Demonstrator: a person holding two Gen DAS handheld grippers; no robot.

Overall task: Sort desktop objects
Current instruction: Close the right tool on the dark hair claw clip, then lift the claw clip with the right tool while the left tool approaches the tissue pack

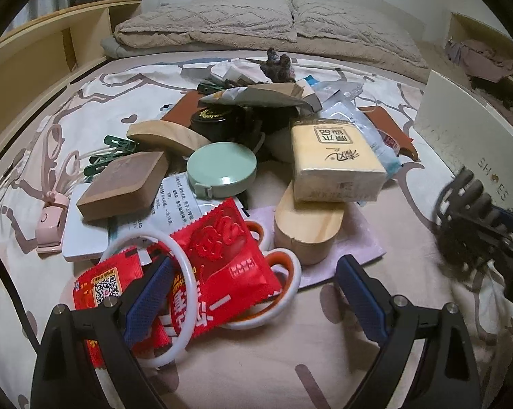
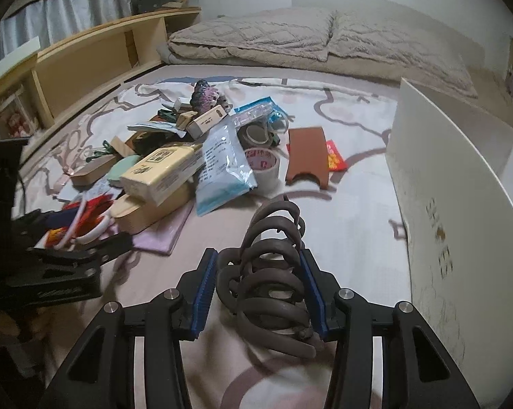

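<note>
Gripping a dark brown, curved-toothed claw hair clip [image 2: 266, 272], right tool [image 2: 258, 293] clamped on it, left tool [image 1: 253, 303] spread wide

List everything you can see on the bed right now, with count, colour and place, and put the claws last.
hair clip: one, dark brown, in the right claw
shoe box: one, white, right side
tissue pack: one, yellow, atop the pile
round case: one, green, pile centre
wooden boxes: two seen, tan, in the pile
red packets: several, near the left claw
white ring: one, over the packets
tape roll: one, white, right of the pile
brown sleeve: one, behind the tape
left claw: open, over the packets
right claw: shut on the hair clip
</note>
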